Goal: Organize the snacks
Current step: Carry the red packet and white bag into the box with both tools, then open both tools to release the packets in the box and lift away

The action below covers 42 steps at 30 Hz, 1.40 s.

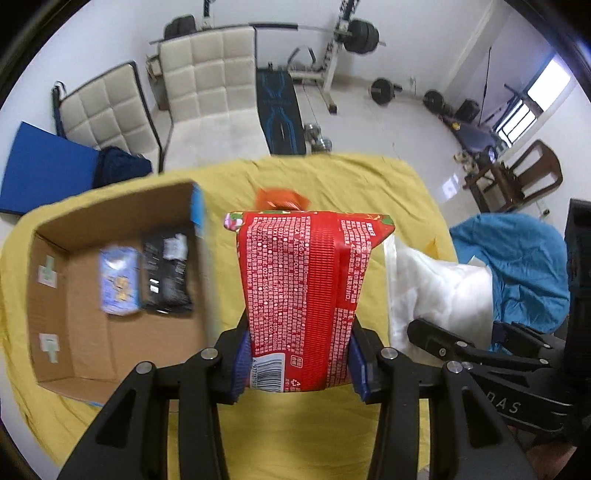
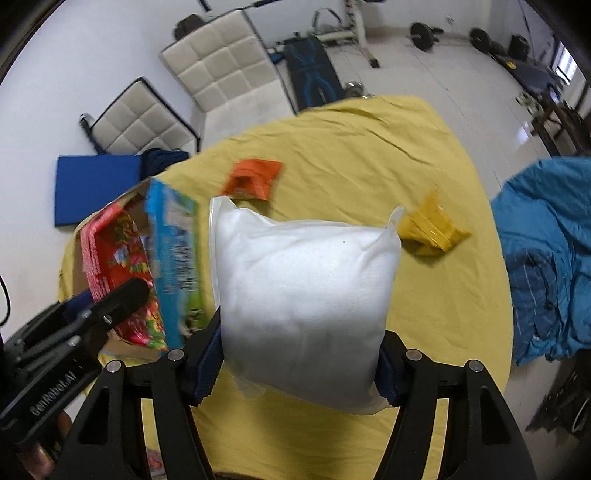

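My left gripper (image 1: 299, 365) is shut on a red snack packet (image 1: 303, 291), held above the yellow cloth just right of an open cardboard box (image 1: 51, 332). Inside the box lie a blue-and-white packet (image 1: 120, 280) and a black packet (image 1: 166, 273). My right gripper (image 2: 299, 373) is shut on a puffy white bag (image 2: 303, 284); that white bag (image 1: 436, 291) shows at the right of the left wrist view. An orange packet (image 2: 253, 179) and a yellow packet (image 2: 430, 229) lie on the cloth beyond. The red packet (image 2: 122, 266) and box side (image 2: 177, 258) appear to the left.
The yellow cloth (image 2: 351, 147) covers a table. Cream padded chairs (image 1: 210, 85) and a blue mat (image 1: 40, 173) stand behind, with gym weights (image 1: 362, 35) on the floor. Blue fabric (image 2: 546, 251) is heaped to the right, beside a wooden chair (image 1: 517, 177).
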{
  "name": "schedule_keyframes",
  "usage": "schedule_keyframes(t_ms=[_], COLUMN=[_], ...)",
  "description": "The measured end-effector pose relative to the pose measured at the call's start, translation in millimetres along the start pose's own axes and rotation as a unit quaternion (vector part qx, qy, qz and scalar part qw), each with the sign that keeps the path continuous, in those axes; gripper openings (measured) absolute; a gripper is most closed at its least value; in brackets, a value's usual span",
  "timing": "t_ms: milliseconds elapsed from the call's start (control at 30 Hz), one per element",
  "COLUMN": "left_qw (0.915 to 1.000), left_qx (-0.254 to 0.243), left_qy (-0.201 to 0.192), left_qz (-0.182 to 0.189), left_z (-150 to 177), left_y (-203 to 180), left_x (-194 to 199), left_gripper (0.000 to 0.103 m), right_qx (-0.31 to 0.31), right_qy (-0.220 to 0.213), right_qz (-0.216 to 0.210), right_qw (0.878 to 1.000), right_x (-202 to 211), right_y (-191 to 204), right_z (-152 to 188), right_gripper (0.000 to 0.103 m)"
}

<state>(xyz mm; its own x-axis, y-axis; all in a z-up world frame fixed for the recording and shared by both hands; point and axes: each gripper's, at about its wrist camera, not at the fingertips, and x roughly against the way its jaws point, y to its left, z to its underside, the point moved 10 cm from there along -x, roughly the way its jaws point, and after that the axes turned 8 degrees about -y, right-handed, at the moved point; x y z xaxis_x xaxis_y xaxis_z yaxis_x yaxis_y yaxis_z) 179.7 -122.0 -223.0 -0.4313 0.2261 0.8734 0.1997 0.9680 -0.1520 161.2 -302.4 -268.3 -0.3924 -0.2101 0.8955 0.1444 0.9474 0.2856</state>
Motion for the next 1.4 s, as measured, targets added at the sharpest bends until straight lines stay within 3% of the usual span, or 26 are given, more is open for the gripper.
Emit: schedule_keyframes(t_ms=[300,500,700,900,1100,1400], left_qw=[0.9982,0.9939,0.9891,0.9847,0.9815,0.9769], left_qx=[0.043,0.088,0.124,0.152,0.165,0.169], left_qy=[-0.035,-0.043,-0.025,0.015,0.056,0.115], left_qz=[-0.020,-0.051,-0.076,-0.085,-0.079,-0.062], left_z=[-17.5,-14.5,-3.2,18.2,36.4,38.7], left_y=[106.9,197.4,269.0,315.8,336.8,362.4], left_x=[53.0,74.3,67.2,29.8,-11.2,-82.0], left_gripper=[0.041,0.041,0.041,0.041,0.041,0.041], right_qx=[0.046,0.077,0.098,0.102,0.097,0.095], right_qy=[-0.009,0.009,0.031,0.065,0.102,0.136], right_qz=[-0.042,-0.062,-0.056,-0.029,0.000,0.044], right_qw=[0.998,0.995,0.993,0.992,0.990,0.985], right_x=[11.2,-9.7,-48.2,-103.4,-155.1,-210.0], right_y=[115.3,189.7,244.1,262.3,264.5,256.8], right_z=[-2.6,7.0,21.4,39.8,62.6,87.8], right_gripper=[0.069,0.070,0.070,0.069,0.070,0.071])
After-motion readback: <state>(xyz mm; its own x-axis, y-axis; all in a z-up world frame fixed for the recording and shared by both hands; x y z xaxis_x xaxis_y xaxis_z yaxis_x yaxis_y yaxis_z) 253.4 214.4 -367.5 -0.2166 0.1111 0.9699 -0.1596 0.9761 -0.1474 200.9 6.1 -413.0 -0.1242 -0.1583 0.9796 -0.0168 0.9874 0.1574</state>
